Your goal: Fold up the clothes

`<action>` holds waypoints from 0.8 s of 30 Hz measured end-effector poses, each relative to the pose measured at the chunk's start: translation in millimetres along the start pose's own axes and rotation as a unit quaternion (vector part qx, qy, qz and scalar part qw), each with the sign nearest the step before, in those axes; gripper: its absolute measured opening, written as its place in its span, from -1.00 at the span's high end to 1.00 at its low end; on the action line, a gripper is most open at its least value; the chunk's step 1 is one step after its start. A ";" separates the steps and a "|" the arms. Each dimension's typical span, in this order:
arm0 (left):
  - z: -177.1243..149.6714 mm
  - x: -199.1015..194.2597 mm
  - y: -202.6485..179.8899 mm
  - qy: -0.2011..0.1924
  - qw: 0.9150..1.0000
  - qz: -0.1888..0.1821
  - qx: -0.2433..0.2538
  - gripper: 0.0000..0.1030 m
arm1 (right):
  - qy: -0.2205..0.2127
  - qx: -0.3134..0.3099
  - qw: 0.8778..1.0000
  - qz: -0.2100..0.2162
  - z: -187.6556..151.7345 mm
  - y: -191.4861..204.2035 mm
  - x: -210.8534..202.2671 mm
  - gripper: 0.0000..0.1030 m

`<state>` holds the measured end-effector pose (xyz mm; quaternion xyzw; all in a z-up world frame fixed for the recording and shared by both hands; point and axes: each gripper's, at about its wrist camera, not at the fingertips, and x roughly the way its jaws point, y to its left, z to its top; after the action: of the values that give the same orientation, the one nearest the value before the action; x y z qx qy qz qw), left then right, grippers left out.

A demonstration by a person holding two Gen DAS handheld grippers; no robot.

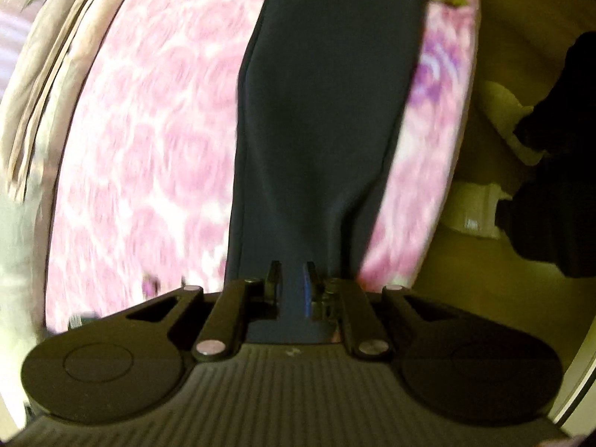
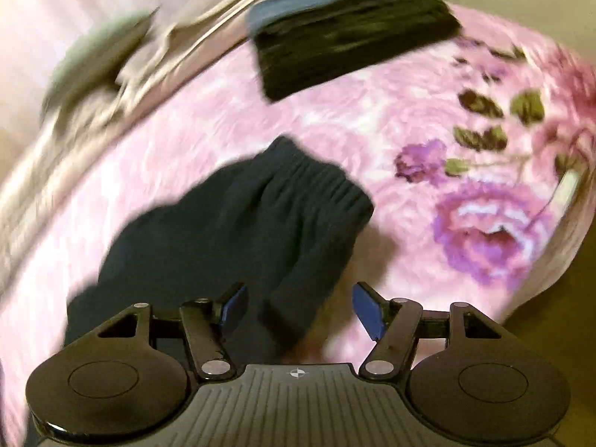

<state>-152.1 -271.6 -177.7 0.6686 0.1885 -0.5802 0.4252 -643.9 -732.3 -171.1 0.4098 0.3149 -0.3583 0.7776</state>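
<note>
A dark navy pair of trousers (image 1: 320, 119) stretches away from my left gripper (image 1: 292, 283) across a pink floral bedspread (image 1: 149, 141). The left gripper is shut on the near end of the trousers. In the right wrist view the trousers' ribbed waistband end (image 2: 260, 223) lies bunched on the bedspread (image 2: 391, 111). My right gripper (image 2: 300, 309) is open, its blue-padded fingers (image 2: 367, 309) just above and around the near edge of the cloth, holding nothing.
A stack of folded dark clothes (image 2: 350, 33) sits at the far side of the bed. Beige bedding (image 2: 178, 29) and a green item (image 2: 97, 52) lie along the far left. The bed's right edge (image 1: 447, 149) drops to a yellowish floor with dark objects (image 1: 558, 186).
</note>
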 end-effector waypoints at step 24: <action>373.9 -22.6 -93.4 -0.283 0.948 -0.102 0.102 0.58 | 0.021 -0.035 0.994 0.103 58.4 -18.1 18.2 0.82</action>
<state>-457.7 -507.5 -176.2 0.4939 0.0672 -0.8018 0.3296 -637.3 -795.5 -165.6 0.4198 0.2994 -0.2564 0.8175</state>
